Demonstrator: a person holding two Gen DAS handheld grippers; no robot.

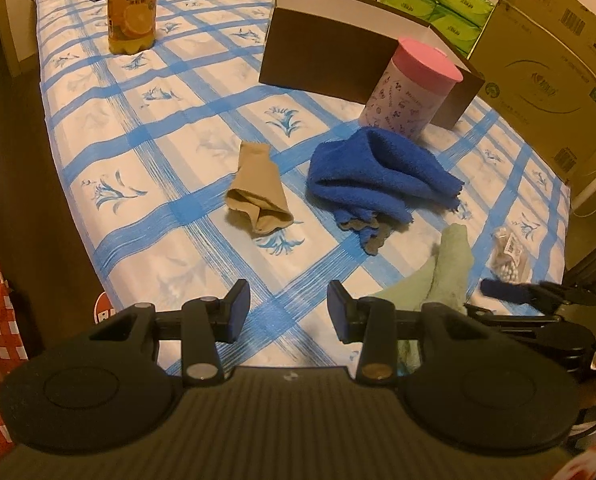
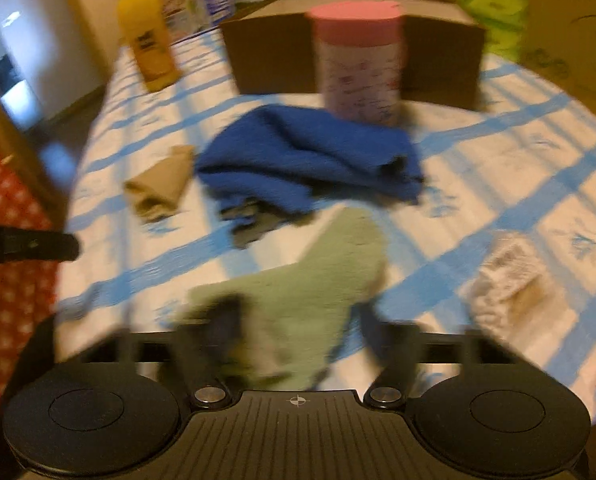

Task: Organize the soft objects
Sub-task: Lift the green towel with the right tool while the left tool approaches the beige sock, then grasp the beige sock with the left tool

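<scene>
The left wrist camera sits low behind its own two fingers and looks forward and down across the table [image 1: 146, 184]. The right wrist camera looks the same way from the right side, closer to the cloths, and its picture is blurry. Both views share the blue towel [image 1: 378, 176] [image 2: 310, 156], the tan cloth [image 1: 258, 196] [image 2: 162, 184], the pink-lidded can [image 1: 410, 88] [image 2: 358, 60] and the brown box [image 1: 326, 56] [image 2: 270, 56].

The left gripper [image 1: 289, 312] hung with its jaws apart and nothing between them. Straight ahead lay a tan sock [image 1: 257, 196]; a crumpled blue towel [image 1: 378, 176] sat ahead to its right, and a pale green sock [image 1: 446, 270] lay just beside its right finger.
</scene>
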